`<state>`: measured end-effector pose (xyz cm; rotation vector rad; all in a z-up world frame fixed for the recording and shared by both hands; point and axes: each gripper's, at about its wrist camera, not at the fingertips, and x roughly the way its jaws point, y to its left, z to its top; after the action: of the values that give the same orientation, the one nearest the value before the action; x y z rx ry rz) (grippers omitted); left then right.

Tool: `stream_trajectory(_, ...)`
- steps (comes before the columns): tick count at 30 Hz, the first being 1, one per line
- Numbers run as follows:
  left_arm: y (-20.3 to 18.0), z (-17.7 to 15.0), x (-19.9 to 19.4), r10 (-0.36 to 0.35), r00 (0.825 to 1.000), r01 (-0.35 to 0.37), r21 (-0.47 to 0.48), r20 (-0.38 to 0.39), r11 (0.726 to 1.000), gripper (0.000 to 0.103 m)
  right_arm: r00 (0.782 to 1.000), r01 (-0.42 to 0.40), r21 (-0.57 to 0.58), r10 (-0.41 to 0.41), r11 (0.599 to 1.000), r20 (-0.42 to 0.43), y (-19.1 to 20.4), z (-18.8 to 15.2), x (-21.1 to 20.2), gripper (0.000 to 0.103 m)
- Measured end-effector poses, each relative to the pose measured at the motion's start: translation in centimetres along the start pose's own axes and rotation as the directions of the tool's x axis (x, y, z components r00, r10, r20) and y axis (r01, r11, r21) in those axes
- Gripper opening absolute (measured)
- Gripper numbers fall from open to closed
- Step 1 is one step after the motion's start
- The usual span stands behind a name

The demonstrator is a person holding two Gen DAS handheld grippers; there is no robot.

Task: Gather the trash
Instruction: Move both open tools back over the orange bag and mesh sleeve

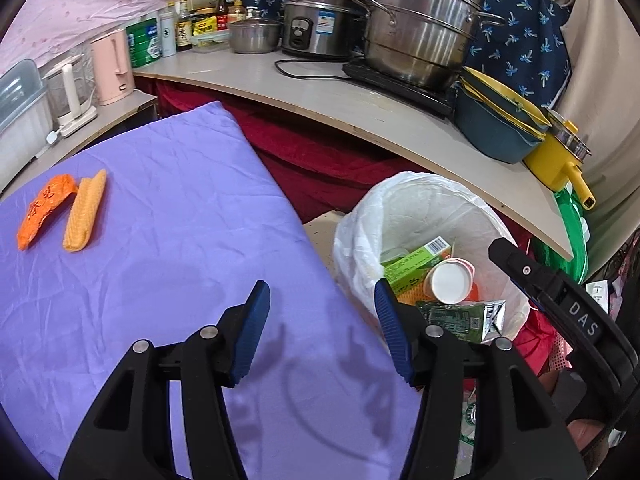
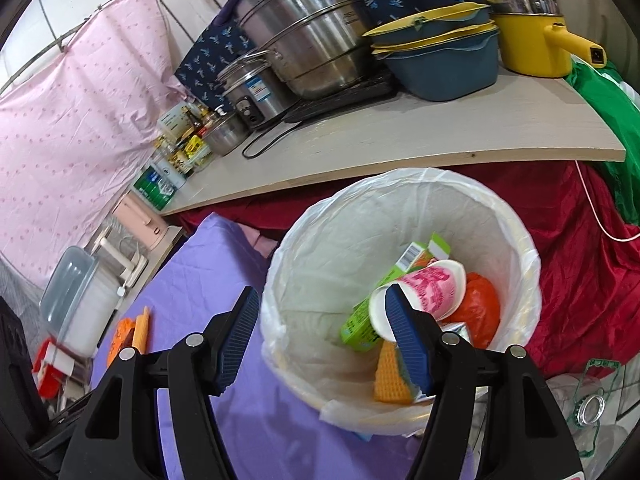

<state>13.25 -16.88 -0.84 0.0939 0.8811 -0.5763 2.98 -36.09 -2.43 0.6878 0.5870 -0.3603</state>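
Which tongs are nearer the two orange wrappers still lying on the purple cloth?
Left. The left tongs hang open over the purple cloth, with the orange wrappers ahead to their left. The right tongs hang open at the trash bin, farther away.

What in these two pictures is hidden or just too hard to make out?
- Bin bottom, both views: covered by the green carton, paper cup and other trash.
- Orange wrapper writing, left view: too small to read.
- Orange wrappers, right view: partly behind the right claw.
- Bottle labels on the shelf, both views: too small.
- Red box, right view: blurred near the edge.
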Motion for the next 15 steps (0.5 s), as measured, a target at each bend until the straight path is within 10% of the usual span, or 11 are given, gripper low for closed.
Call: stream_trajectory(15, 9.6, -2.0, -2.5, 0.117, 0.993, -0.114, -0.124, 0.018, 0.986, 0.055, 0.990, -0.107, -0.134, 0.094, 0.985, -0.104, 9.4, -4.6, 2.2, 0.064)
